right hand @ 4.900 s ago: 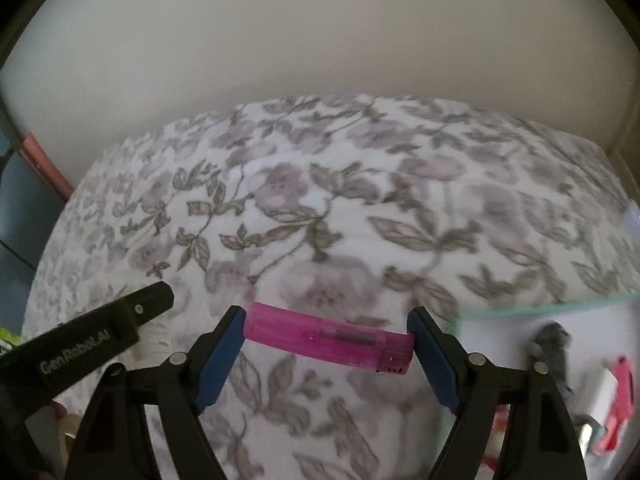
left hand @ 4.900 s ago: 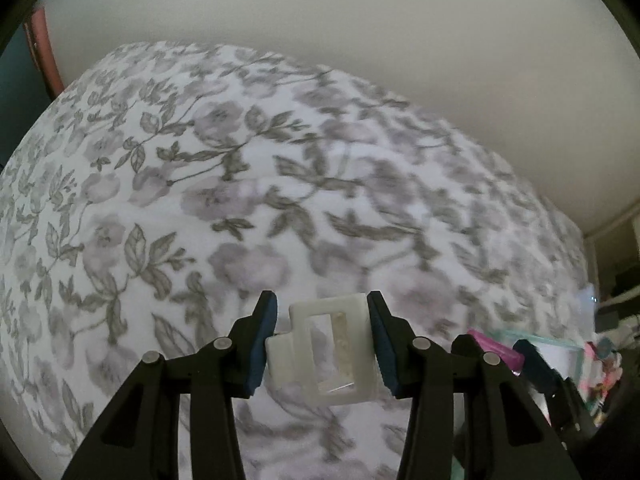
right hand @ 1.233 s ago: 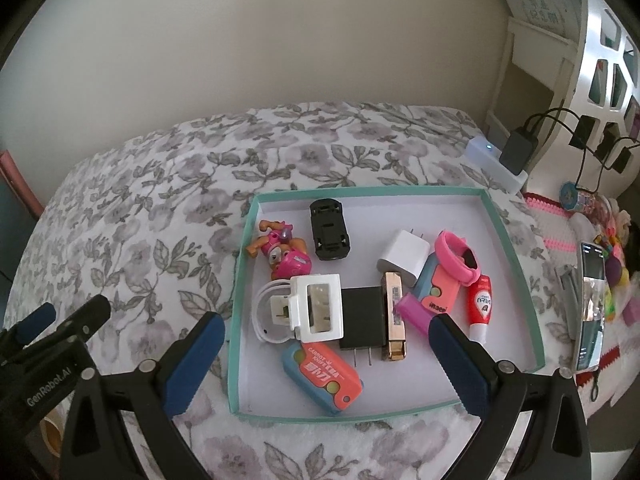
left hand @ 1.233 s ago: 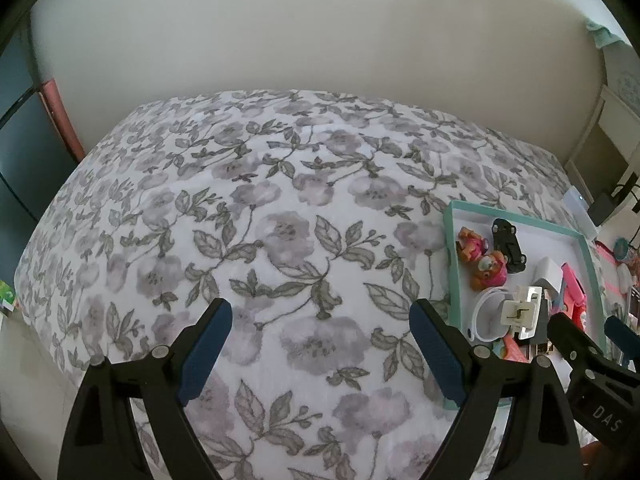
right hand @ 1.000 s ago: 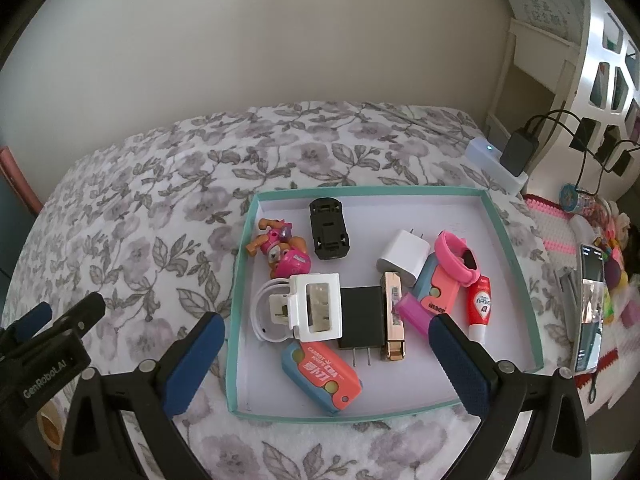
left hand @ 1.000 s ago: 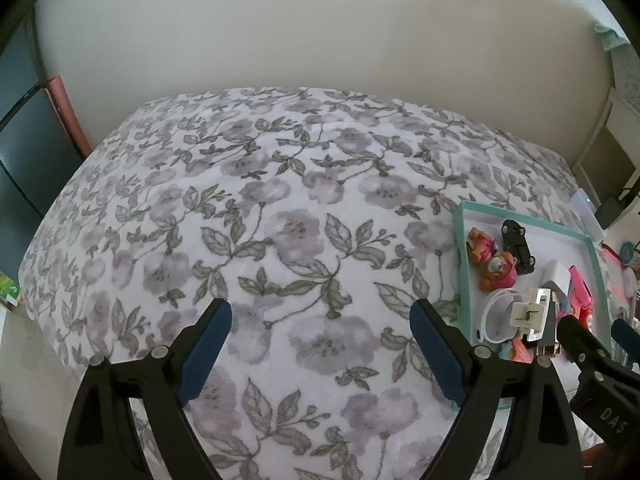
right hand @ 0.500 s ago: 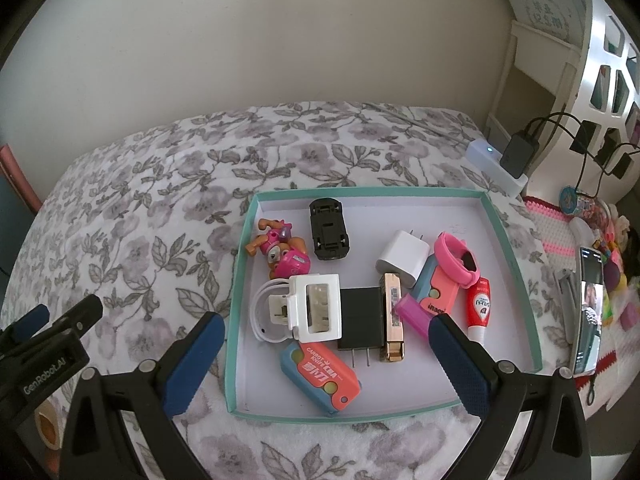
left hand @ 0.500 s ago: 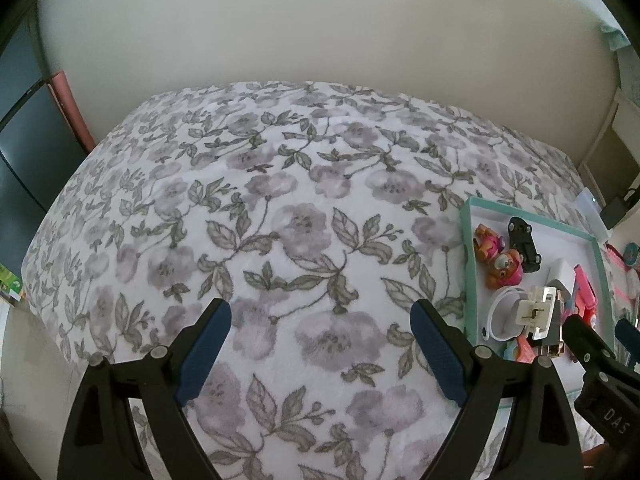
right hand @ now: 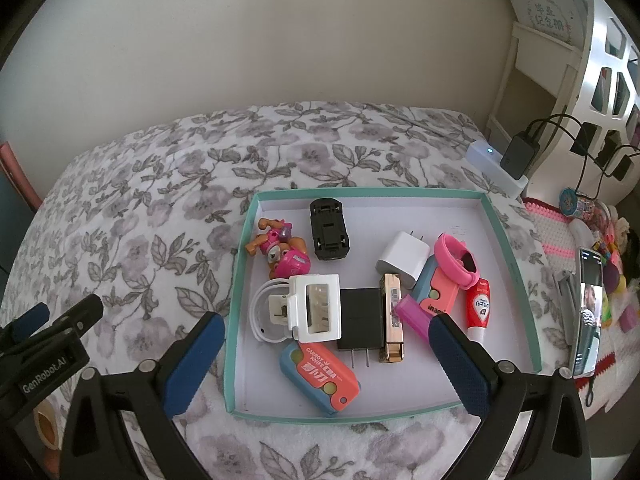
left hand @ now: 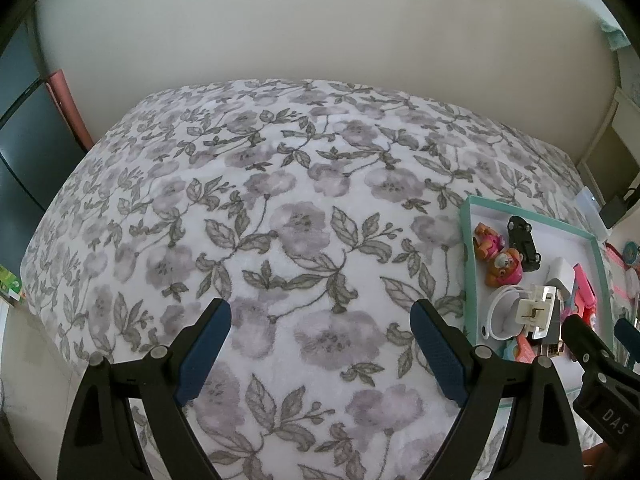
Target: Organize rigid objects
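A shallow teal-rimmed tray (right hand: 516,268) lies on the flowered bedspread (right hand: 132,240). In it sit several small objects: a white clip (right hand: 318,306), a pink lighter (right hand: 412,316), a black toy car (right hand: 328,228), a pink toy pup (right hand: 282,250), a white charger (right hand: 402,258), a black plug (right hand: 358,320), a gold case (right hand: 391,316) and a blue-orange box cutter (right hand: 320,376). My right gripper (right hand: 326,364) hangs open above the tray's near side, holding nothing. My left gripper (left hand: 320,350) is open and empty over bare bedspread (left hand: 280,220), left of the tray (left hand: 466,264).
A plain wall runs behind the bed. To the right stand a white power strip with plugged chargers (right hand: 502,164), a white shelf unit (right hand: 560,60), a phone (right hand: 588,308) and small colourful toys (right hand: 612,256) on a crocheted mat. A dark cabinet (left hand: 24,148) sits left.
About five seconds ago my left gripper held the white clip and my right the pink lighter; both lie in the tray now. Over the last second nothing visibly moved.
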